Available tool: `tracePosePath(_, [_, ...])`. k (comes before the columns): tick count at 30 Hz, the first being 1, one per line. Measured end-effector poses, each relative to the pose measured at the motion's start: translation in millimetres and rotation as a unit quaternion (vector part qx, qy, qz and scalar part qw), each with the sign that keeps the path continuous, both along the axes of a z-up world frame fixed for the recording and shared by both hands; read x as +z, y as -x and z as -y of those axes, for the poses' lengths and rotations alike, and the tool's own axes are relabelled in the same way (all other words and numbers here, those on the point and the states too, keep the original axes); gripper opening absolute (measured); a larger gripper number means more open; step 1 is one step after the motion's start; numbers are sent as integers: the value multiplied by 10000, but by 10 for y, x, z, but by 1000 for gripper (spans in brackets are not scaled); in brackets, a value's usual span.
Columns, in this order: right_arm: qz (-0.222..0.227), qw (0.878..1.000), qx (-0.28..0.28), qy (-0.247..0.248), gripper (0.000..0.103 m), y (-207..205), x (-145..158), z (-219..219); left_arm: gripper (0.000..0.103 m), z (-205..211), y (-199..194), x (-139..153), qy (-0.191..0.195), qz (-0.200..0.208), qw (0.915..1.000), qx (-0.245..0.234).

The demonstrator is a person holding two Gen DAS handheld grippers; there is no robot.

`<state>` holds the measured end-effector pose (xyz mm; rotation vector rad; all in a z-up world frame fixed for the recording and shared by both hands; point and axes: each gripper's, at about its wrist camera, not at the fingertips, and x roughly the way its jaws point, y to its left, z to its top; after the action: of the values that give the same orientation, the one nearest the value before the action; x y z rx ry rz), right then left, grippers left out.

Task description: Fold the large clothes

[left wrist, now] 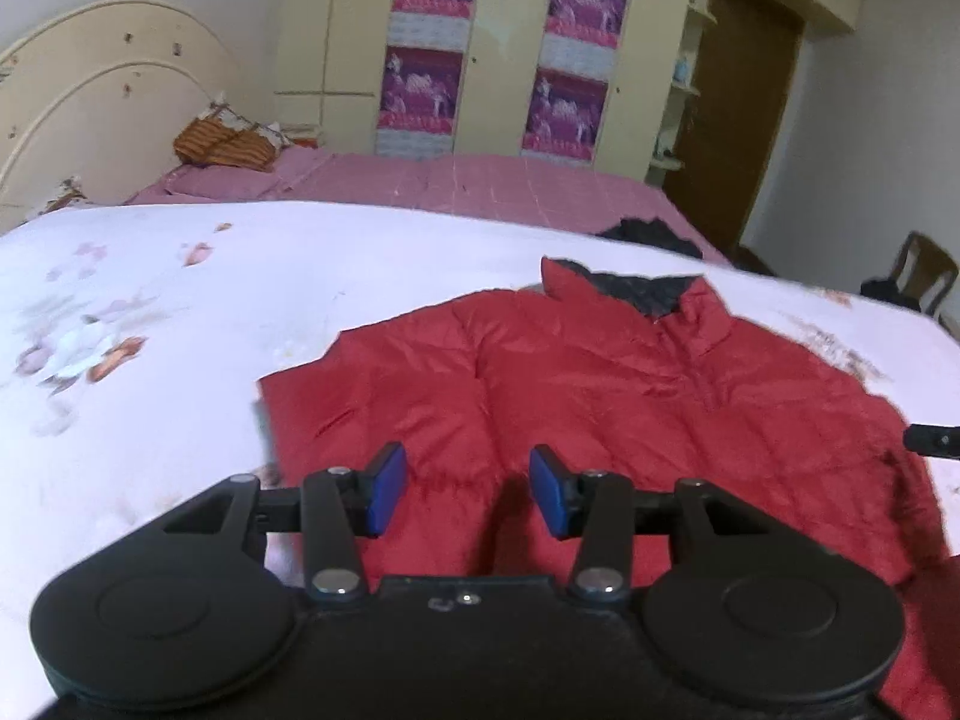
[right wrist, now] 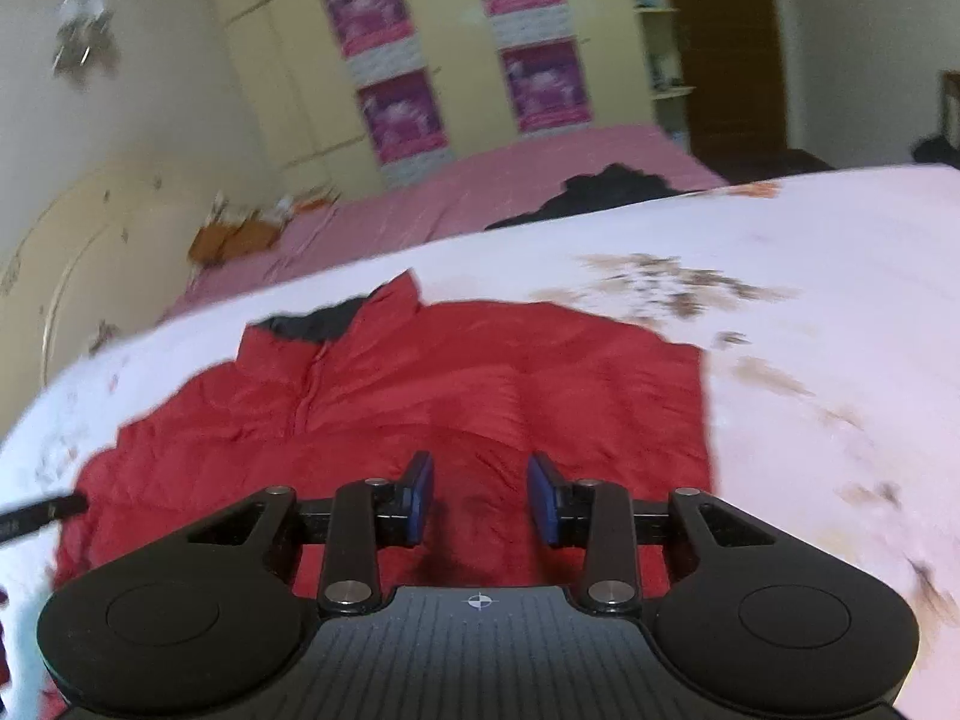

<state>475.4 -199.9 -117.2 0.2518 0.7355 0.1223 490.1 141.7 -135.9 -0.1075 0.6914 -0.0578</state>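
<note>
A red padded jacket (left wrist: 600,396) with a dark lining at the collar lies spread on a white flowered bed cover (left wrist: 150,312). My left gripper (left wrist: 468,489) is open and empty, just above the jacket's near left part. In the right wrist view the jacket (right wrist: 450,384) lies the same way, collar at the far left. My right gripper (right wrist: 480,498) is open and empty above the jacket's near right part. Each gripper's tip shows at the edge of the other view, the right one (left wrist: 930,439) and the left one (right wrist: 42,510).
A pink sheet (left wrist: 456,180) covers the far part of the bed, with a dark garment (left wrist: 651,237) on it and orange striped cloth (left wrist: 225,144) near the cream headboard (left wrist: 90,102). A wardrobe with purple posters (left wrist: 420,42), a brown door (left wrist: 729,108) and a chair (left wrist: 921,276) stand behind.
</note>
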Motion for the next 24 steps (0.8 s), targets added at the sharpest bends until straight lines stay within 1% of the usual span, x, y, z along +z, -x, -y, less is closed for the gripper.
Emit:
tracePosePath(2, [-82, 9996, 101, 249, 35, -148, -123, -101, 45, -14, -152, -127, -139, -128, 9998, -10])
tracePosePath(3, [-209, 9988, 141, 422, 35, -233, -223, -139, 47, -44, -220, -206, -160, -223, 9996, 22])
tracePosePath(5, [-340, 9981, 184, 480, 35, -306, -452, -170, 47, -120, -265, -317, -58, -298, 9995, 45])
tracePosePath(7, [-245, 9975, 236, 626, 35, -291, -551, -187, 47, -138, -240, -345, -67, -264, 9996, 52])
tracePosePath(9, [-251, 9969, 237, 711, 35, -291, -551, -208, 47, -157, -212, -338, -37, -264, 9996, 74])
tracePosePath(11, [-253, 9966, 114, 779, 35, -269, -431, -237, 46, -143, -145, -221, -21, -263, 9995, 182])
tracePosePath(12, [-62, 9973, 40, 732, 36, -188, -302, -251, 47, -119, -71, -126, 79, -122, 9998, 168])
tracePosePath(13, [146, 9982, 69, 581, 36, -108, -178, -280, 48, -63, 4, -49, 208, 22, 9997, 107])
tracePosePath(14, [240, 9986, 168, 447, 35, -57, -109, -330, 50, 51, 68, 13, 287, 113, 9995, -12])
tracePosePath(15, [215, 9983, 353, 399, 35, -49, -87, -430, 51, 172, 99, 41, 282, 146, 9994, -143])
tracePosePath(18, [68, 9950, 836, 542, 36, -87, -188, -757, 52, 571, 107, 4, 275, 61, 9983, -503])
tracePosePath(20, [-46, 9925, 996, 706, 36, -99, -297, -887, 52, 764, 102, -71, 130, -54, 9979, -638])
tracePosePath(22, [-110, 9912, 1030, 828, 35, -75, -380, -892, 53, 830, 123, -168, -121, -132, 9977, -656])
tracePosePath(24, [-97, 9928, 810, 875, 35, -29, -424, -754, 54, 730, 172, -239, -161, -156, 9984, -515])
